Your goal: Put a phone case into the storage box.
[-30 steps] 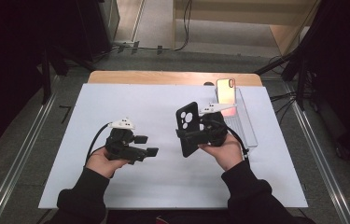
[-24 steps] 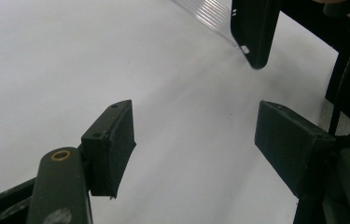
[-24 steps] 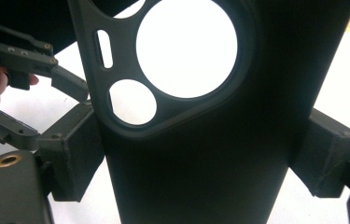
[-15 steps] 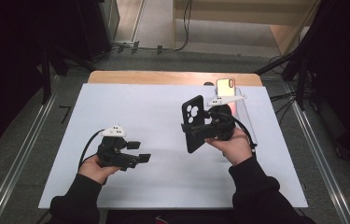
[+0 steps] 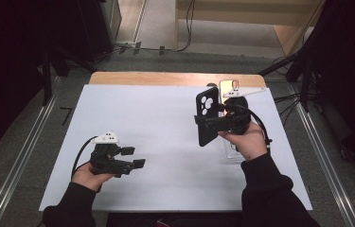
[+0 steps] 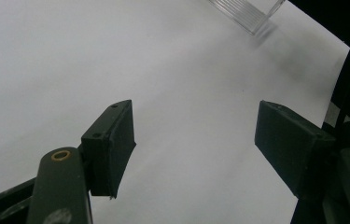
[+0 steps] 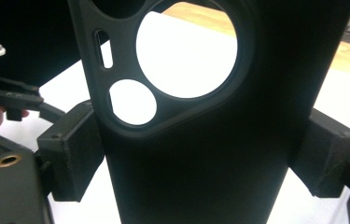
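A black phone case point(image 5: 207, 116) with round camera cut-outs stands upright above the right half of the white table. My right gripper point(image 5: 208, 122) is shut on its two long edges. In the right gripper view the case point(image 7: 210, 163) sits between both pads point(image 7: 72, 149), cut-outs at the top. My left gripper point(image 5: 135, 157) hovers low over the near left of the table, jaws open, nothing between them. The left gripper view shows its open jaws point(image 6: 193, 144) over bare white table.
A phone point(image 5: 226, 89) with an orange-lit face stands behind the held case, near the far right of the table. A clear plastic holder point(image 5: 233, 150) lies under my right hand; its ribbed corner point(image 6: 247, 11) shows far off. A wooden strip point(image 5: 165, 78) edges the back.
My right hand has risen and moved toward the far right with the case still gripped. My left hand has drawn back toward the near left edge, jaws unchanged.
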{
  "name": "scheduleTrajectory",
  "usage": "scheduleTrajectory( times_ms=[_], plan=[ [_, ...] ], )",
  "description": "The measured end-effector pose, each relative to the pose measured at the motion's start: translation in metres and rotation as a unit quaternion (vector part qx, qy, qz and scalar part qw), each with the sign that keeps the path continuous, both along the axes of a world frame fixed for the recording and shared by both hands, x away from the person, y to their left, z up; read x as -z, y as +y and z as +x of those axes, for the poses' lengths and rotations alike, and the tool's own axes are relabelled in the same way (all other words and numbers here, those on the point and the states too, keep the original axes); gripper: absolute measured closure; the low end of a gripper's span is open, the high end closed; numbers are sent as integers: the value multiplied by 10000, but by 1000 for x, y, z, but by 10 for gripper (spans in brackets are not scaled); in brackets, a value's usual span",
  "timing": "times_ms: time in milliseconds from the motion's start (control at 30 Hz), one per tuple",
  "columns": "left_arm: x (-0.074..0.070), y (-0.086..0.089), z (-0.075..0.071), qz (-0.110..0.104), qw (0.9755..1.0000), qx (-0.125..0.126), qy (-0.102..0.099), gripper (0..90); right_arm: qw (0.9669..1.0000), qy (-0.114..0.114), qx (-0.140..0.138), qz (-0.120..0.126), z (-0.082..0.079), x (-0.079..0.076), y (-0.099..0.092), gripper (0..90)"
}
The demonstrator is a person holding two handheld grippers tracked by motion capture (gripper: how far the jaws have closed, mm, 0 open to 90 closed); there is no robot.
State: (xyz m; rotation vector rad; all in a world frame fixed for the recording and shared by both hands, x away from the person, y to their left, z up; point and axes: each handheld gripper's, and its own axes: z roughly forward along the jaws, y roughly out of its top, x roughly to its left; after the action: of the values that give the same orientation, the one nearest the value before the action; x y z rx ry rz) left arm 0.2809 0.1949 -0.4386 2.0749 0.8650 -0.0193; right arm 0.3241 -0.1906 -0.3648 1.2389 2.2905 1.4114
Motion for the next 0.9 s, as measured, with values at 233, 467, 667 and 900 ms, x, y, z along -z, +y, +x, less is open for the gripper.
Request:
scheduleTrajectory(
  times_ms=[233, 467, 667, 900],
  plan=[
    [1, 7, 0, 17, 9999, -100, 12, 287, 9996, -60, 279, 16, 3, -10, -17, 124],
    [2, 12, 0, 26, 9999, -143, -3, 288, 9975, -133, 687, 28, 8, -13, -38, 124],
    [5, 15, 0, 51, 9998, -210, 1, 287, 9950, -95, 995, -11, 15, -8, -52, 124],
    [8, 15, 1, 101, 9998, -185, 45, 287, 9911, -95, 1321, -117, 20, -2, -64, 124]
  ],
)
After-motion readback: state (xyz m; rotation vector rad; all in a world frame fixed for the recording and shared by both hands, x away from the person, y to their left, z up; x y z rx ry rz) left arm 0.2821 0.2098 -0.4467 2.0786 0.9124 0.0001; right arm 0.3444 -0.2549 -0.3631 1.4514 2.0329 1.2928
